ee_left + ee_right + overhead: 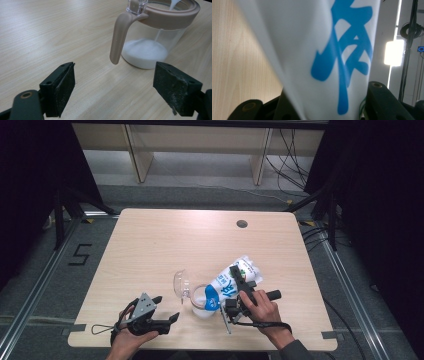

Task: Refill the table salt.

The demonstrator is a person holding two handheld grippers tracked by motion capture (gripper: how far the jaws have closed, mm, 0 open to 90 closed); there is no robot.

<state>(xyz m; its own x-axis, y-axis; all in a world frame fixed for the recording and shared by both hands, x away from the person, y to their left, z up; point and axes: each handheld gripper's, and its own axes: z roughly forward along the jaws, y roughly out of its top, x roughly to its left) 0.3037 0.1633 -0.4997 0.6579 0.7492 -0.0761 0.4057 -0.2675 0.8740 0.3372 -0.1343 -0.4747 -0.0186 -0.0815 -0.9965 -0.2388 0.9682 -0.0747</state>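
A white milk carton (231,282) with blue print is tipped spout-down to the left, and my right gripper (240,279) is shut on its sides. In the right gripper view the carton (324,50) stands between both jaws of that gripper (317,106). Under the spout sits a clear glass jug (202,302) with a beige rim and its clear lid (179,284) flipped up. A thin white stream (172,3) runs into the jug (150,37), which holds a shallow layer of milk. My left gripper (166,307) rests open near the front edge, left of the jug; its jaws (113,85) face the beige handle (118,37).
The light wooden table (150,245) has a round cable hole (242,224) at its back right. A black cable loop (102,328) trails from the left gripper near the front edge. Beyond the table are a grey floor and pale furniture legs.
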